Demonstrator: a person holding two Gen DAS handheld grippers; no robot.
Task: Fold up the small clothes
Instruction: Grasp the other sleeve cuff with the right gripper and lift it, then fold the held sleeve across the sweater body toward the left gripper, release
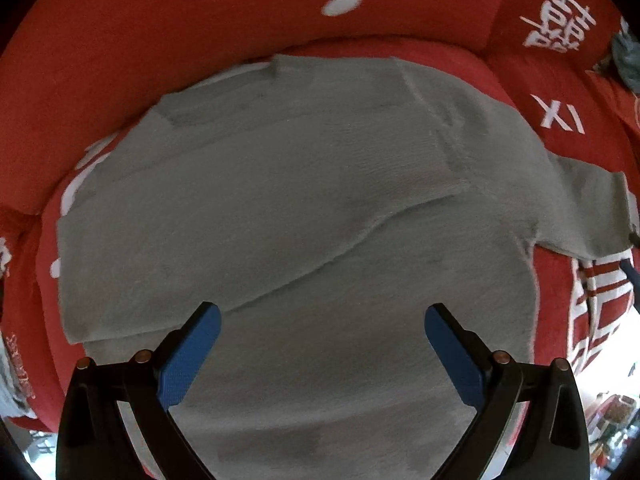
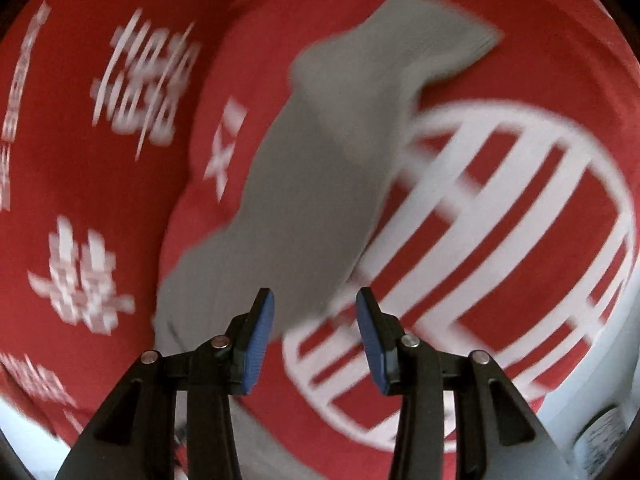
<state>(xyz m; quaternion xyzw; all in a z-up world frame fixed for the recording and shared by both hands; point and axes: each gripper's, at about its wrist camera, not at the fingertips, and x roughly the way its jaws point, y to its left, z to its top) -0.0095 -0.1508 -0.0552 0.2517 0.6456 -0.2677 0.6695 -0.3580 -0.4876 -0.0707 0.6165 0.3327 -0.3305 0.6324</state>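
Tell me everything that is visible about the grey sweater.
The grey sweater is a soft, fuzzy knit lying flat on the red cover with white characters. One sleeve is folded diagonally across the body; the other sleeve stretches sideways, ending in a ribbed cuff. Both tools, left and right, hover open above it, gripping nothing.
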